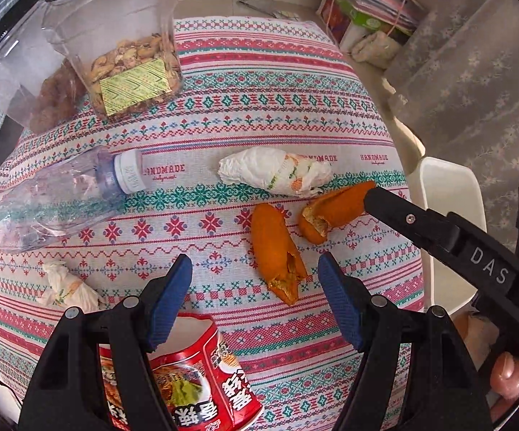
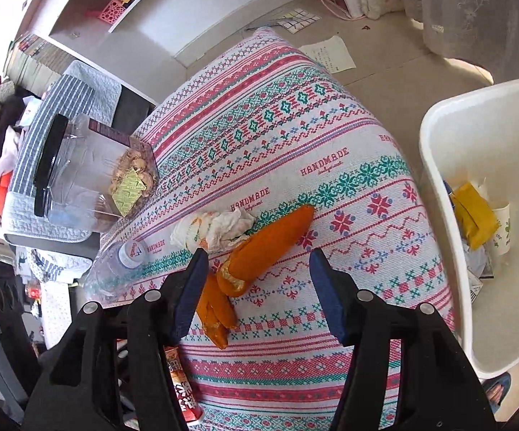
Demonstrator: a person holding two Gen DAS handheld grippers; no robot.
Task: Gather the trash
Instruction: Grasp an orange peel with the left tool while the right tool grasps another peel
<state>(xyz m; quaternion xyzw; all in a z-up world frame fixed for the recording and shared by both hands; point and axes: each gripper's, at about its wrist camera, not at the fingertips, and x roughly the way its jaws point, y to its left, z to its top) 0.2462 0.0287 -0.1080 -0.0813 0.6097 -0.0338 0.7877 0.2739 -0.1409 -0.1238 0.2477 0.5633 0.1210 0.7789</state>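
Domestic room, lace curtain at the right; worktop [image 1: 295, 115] covered by a red-and-teal patterned cloth printed "HANDMADE". Trash spread on it: two orange peel pieces, the nearer peel [image 1: 277, 255] and the farther peel [image 1: 335, 212], lying close together; a large crumpled tissue [image 1: 274, 170] just behind them; a small tissue wad [image 1: 67, 285] at the near left; an empty plastic bottle [image 1: 61, 197] on its side; a red instant-noodle cup [image 1: 187, 370] tipped over at the near edge. White bin [image 2: 439, 136] stands beside the worktop on the right, already holding some wrappers and a paper cup. Snack jar [image 1: 126, 46] at the back left is not trash, judged by its contents. Left gripper [image 1: 256, 276] released, nothing between the pads, above the nearer peel. Right gripper [image 2: 257, 269] also unclenched and empty, jaws straddling the farther peel; one fingertip appears to touch that peel's far end in the left wrist view. Risks: the peels lie so near each other that one closure may drag or nudge the neighbour; both grippers converging here could collide; curled, thin peel may slip or tear.
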